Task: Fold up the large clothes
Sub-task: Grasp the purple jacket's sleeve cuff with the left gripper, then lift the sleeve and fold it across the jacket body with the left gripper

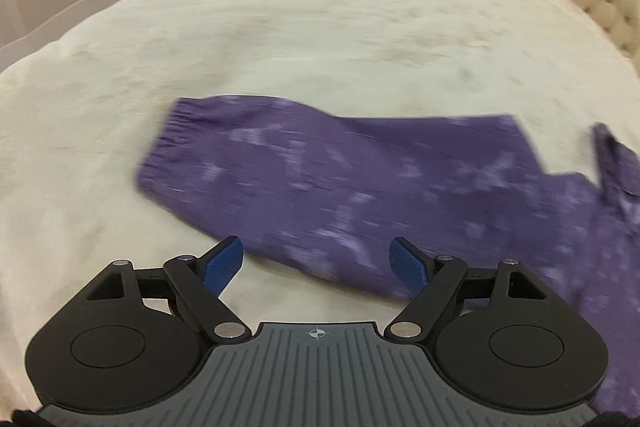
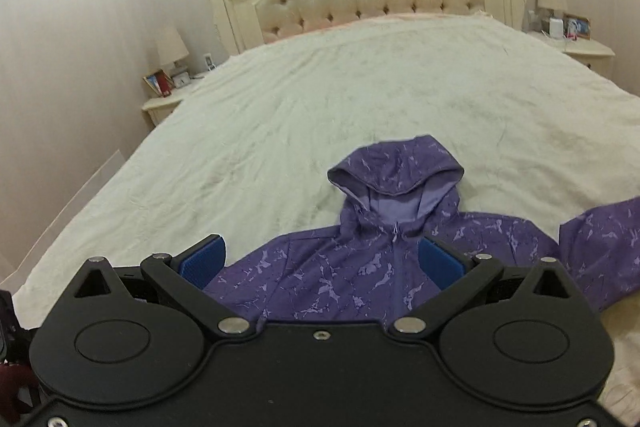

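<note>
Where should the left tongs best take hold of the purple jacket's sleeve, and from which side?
Probably at the gathered cuff of the sleeve, coming from the open blanket beyond its end. The sleeve lies flat and stretched out, so the cuff is its free, thicker edge. The left tongs are open above it.

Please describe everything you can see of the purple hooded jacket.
The purple hooded jacket has a paler marbled print and looks like soft woven fabric. It lies face up on the cream bedspread, zipper closed, hood open toward the headboard. One sleeve with an elastic cuff stretches sideways. Both grippers are open and hold nothing.
</note>
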`<state>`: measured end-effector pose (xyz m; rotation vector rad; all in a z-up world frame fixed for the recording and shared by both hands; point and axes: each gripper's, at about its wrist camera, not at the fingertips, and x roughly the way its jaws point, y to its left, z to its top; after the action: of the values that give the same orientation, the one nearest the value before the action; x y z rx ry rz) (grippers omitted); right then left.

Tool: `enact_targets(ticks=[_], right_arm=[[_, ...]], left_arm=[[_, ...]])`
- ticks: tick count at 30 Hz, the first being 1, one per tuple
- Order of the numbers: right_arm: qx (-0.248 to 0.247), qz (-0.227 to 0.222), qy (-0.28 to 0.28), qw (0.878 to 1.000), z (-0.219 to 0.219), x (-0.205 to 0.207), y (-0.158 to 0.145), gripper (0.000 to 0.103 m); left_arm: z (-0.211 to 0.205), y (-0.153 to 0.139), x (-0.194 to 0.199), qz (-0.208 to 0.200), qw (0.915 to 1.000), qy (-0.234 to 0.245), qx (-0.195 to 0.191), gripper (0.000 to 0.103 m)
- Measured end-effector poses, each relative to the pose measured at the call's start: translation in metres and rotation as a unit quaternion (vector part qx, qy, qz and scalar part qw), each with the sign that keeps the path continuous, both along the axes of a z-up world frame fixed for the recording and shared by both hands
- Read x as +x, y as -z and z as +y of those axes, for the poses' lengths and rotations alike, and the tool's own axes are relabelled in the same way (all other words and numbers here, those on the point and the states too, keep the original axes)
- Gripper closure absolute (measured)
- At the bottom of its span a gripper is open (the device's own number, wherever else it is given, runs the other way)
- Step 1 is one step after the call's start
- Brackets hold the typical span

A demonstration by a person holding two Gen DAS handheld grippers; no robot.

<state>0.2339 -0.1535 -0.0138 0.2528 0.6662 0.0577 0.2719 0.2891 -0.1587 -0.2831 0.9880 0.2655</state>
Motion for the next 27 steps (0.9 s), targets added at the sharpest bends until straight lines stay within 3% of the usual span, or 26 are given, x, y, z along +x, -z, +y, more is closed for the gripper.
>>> enact_targets(ticks=[4, 9, 13, 14, 15, 16, 18, 23, 27], right_arm=[[0.018, 0.015, -0.002, 1.0, 0.001, 0.007, 0.005, 0.001], [0.025, 0.05, -0.012, 0.998, 0.012, 0.02, 0.017, 0.001], [0.026, 0.065, -0.023, 0.997, 0.023, 0.023, 0.021, 0.001], [0.024, 0.069, -0.026, 0.997, 0.025, 0.023, 0.021, 0.001], [0.022, 0.071, -0.03, 0.997, 0.027, 0.023, 0.022, 0.001], [0.019, 0.072, -0.033, 0.997, 0.029, 0.022, 0.022, 0.001], [0.017, 0.075, -0.038, 0.996, 0.031, 0.018, 0.022, 0.001], [0.022, 0.089, -0.047, 0.995, 0.028, 0.012, 0.025, 0.001], [0.026, 0.096, -0.056, 0.994, 0.022, 0.004, 0.03, 0.001]], left_arm=[[0.029, 0.017, -0.001, -0.004, 0.9991, -0.041, 0.009, 0.014], [0.058, 0.034, 0.007, -0.02, 0.9975, -0.06, -0.032, 0.014], [0.077, 0.043, 0.017, -0.028, 0.9912, -0.089, -0.094, 0.017], [0.081, 0.043, 0.018, -0.03, 0.9884, -0.1, -0.11, 0.019], [0.085, 0.044, 0.018, -0.038, 0.9856, -0.108, -0.124, 0.036], [0.087, 0.042, 0.016, -0.051, 0.9832, -0.115, -0.132, 0.066], [0.087, 0.037, 0.012, -0.061, 0.9815, -0.134, -0.122, 0.089], [0.075, 0.003, -0.004, -0.117, 0.9774, -0.129, -0.119, 0.094], [0.05, -0.046, -0.013, -0.174, 0.9749, -0.087, -0.109, 0.095]])
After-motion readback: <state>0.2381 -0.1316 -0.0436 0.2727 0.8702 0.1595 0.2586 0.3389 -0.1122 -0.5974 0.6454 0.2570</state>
